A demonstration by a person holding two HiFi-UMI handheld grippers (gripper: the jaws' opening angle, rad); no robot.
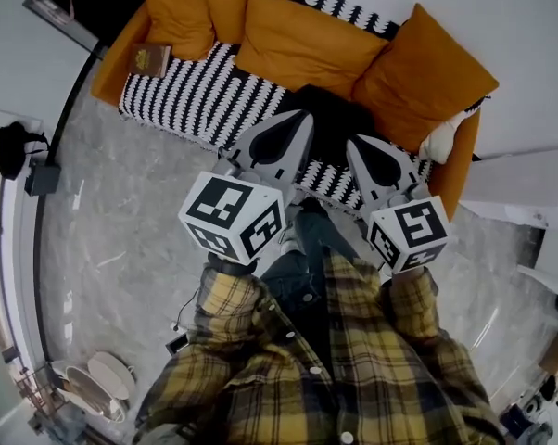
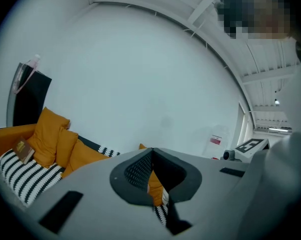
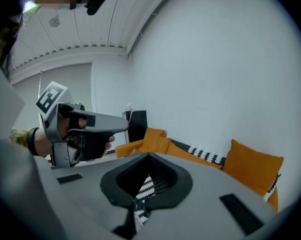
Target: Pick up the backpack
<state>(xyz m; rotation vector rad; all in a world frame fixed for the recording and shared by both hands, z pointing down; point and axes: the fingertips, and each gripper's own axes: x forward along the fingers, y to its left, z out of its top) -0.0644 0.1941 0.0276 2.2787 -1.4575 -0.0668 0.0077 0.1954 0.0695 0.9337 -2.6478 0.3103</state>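
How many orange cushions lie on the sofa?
4 cushions: one at the left end, a smaller one beside it, a long one in the middle, one at the right end. Others may be hidden.

Facing the orange sofa [image 1: 112,77] in the head view, you will find that it spans 10 to 2 o'clock. A black-and-white striped throw [image 1: 191,95] covers its seat. Orange cushions [image 1: 307,44] lean along the back. A brown book [image 1: 149,60] lies at the 10 o'clock end. The dark backpack [image 1: 335,119] rests at 12 o'clock, and a white item [image 1: 443,142] at 2 o'clock.
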